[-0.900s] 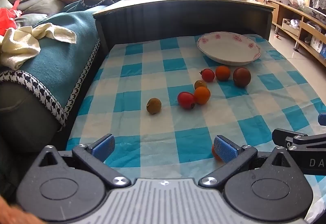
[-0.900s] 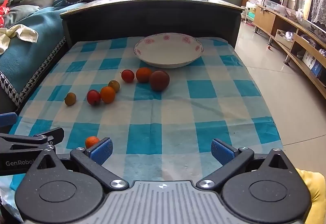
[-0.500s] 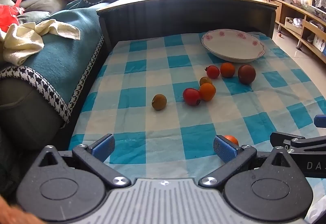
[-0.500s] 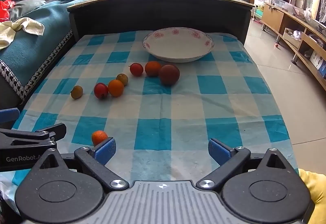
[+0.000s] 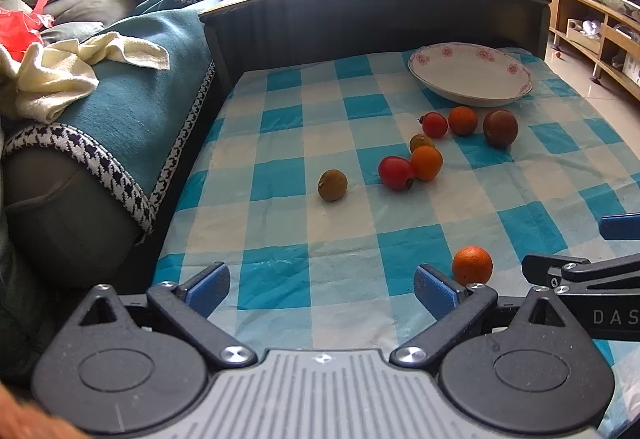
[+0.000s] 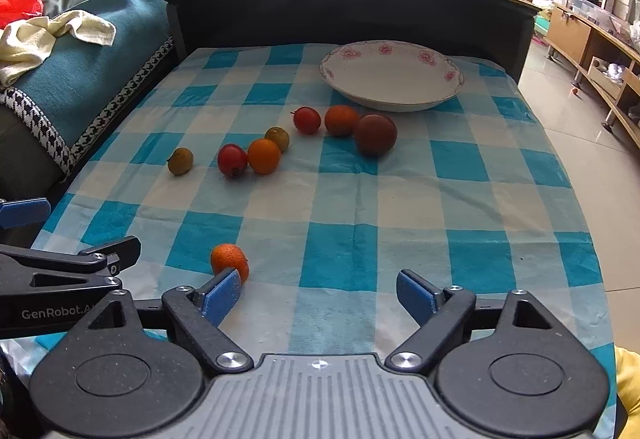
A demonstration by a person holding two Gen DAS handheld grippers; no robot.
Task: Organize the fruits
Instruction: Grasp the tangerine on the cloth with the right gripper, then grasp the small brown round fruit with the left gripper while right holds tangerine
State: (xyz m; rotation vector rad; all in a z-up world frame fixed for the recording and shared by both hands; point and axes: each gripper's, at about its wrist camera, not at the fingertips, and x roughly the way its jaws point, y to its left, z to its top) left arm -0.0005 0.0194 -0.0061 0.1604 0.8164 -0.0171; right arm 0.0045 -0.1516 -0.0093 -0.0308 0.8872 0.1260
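Both claws pulled back, spread and empty; left claw (image 5: 322,285) could nudge the orange (image 5: 472,265) at two o'clock off the worktop (image 5: 280,143).

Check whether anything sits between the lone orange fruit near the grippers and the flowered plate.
Yes. Between the near orange fruit and the plate lies a loose diagonal line of fruits, including a dark red one just before the plate's rim. All lie low on the checkered cloth, so lifting over clears them.
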